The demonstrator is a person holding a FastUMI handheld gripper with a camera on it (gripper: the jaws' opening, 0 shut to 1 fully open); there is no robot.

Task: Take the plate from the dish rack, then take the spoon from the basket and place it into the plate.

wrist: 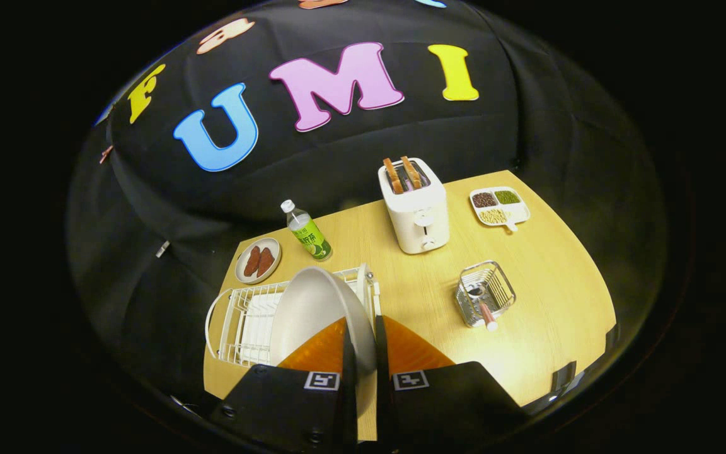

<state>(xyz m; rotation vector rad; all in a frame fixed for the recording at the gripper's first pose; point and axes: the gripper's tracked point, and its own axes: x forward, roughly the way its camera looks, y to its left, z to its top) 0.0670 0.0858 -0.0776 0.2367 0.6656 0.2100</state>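
White plate point(312, 309) rim pinched between fingers point(345, 353) | over dish rack point(237, 328)

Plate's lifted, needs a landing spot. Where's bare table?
Gripper grips the white plate over the white wire dish rack. Bare wood lies between rack and wire spoon basket, also beyond the basket. Crowded near the white toaster and green bottle.

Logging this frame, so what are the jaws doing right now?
Gripper: jaws shut on the plate rim, plate lifted above the dish rack.

Staged kitchen booth (black cloth walls), toaster point(414, 205), dish rack point(246, 318), wooden table point(546, 296)
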